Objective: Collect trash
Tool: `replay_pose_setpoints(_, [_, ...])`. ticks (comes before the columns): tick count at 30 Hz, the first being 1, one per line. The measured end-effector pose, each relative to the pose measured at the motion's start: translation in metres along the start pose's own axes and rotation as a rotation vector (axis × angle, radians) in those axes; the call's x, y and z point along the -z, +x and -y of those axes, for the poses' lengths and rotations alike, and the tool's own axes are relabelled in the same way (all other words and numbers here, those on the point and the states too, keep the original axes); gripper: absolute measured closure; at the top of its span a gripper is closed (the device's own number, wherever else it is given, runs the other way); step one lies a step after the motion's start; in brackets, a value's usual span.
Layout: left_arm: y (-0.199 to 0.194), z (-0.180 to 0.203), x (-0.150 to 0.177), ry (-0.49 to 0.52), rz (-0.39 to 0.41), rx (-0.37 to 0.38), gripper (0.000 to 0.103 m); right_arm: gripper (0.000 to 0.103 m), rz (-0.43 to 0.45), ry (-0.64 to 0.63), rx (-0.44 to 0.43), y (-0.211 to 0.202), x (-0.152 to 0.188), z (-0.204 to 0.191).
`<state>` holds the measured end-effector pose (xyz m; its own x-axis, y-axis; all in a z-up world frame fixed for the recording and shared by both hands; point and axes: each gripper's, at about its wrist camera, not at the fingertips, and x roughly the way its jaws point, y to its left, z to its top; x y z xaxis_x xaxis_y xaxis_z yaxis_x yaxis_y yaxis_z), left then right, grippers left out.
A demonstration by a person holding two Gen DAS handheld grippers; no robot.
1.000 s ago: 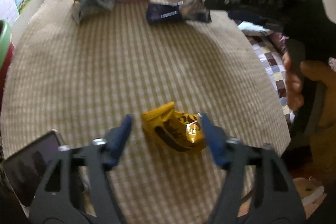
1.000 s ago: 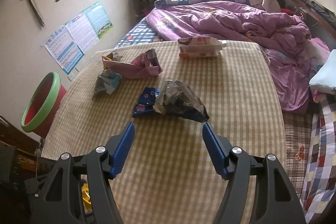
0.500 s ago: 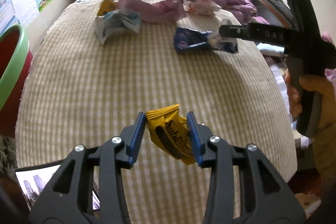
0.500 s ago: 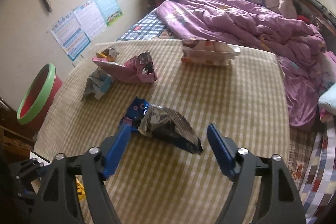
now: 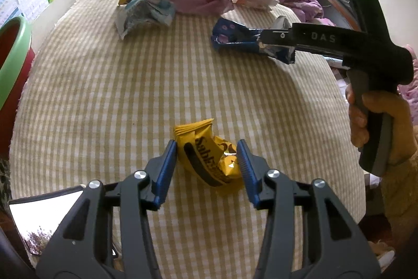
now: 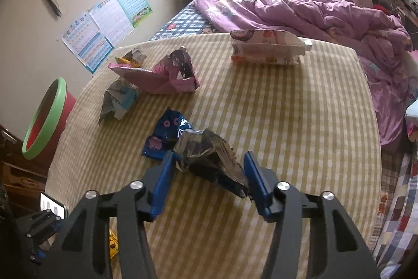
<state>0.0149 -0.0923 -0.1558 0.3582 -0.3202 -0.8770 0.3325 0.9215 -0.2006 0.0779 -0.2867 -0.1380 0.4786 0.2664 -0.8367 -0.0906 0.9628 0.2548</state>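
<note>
On the checked bedcover (image 5: 117, 101), a yellow snack wrapper (image 5: 206, 161) sits between the blue pads of my left gripper (image 5: 207, 151). The jaws are closing and both pads press its sides. A crumpled blue wrapper with a silver lining (image 6: 206, 156) lies between the pads of my right gripper (image 6: 209, 164). Those jaws are closing too, and both pads touch the bunched foil. In the left wrist view, a hand holds the right gripper (image 5: 263, 39) from the right, its tips over the blue wrapper (image 5: 232, 35).
Farther back lie a pink bag (image 6: 162, 75), a pale blue crumpled wrapper (image 6: 117, 101), a small yellow scrap (image 6: 130, 58) and a white snack bag (image 6: 266, 49). A red bin with a green rim (image 6: 44, 119) stands left of the bed. Behind lies a purple quilt (image 6: 300, 9).
The left jaws closed in on the yellow wrapper. The right gripper came down over the blue wrapper, widened, then narrowed around it.
</note>
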Motion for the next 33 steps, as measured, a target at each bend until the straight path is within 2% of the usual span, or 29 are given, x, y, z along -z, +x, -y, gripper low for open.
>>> replay_pose_setpoints(1, [0.001, 0.0, 0.0, 0.002, -0.001, 0.001, 0.07, 0.055, 0.001, 0.0, 0.001, -0.001, 0.001, 0.0])
replay_pose_setpoints(3, [0.0, -0.001, -0.001, -0.004, 0.002, 0.009, 0.07, 0.067, 0.005, -0.001, -0.002, -0.003, 0.002, -0.002])
replay_pose_setpoints(7, [-0.01, -0.006, -0.003, -0.018, 0.036, 0.016, 0.071, 0.071, 0.031, -0.007, -0.011, -0.014, 0.002, -0.008])
replay_pose_setpoints(12, [-0.039, -0.018, -0.013, -0.048, 0.142, -0.011, 0.071, 0.071, 0.09, -0.013, -0.033, -0.038, -0.001, -0.019])
replay_pose_setpoints(20, [-0.091, -0.055, -0.029, -0.114, 0.302, -0.121, 0.071, 0.071, 0.17, -0.035, -0.084, -0.064, -0.015, -0.053])
replay_pose_setpoints(24, [-0.112, -0.081, -0.032, -0.164, 0.353, -0.172, 0.071, 0.071, 0.179, -0.052, -0.102, -0.066, -0.019, -0.071])
replay_pose_setpoints(33, [-0.138, -0.124, -0.028, -0.227, 0.407, -0.271, 0.071, 0.071, 0.172, -0.09, -0.138, -0.057, -0.022, -0.106])
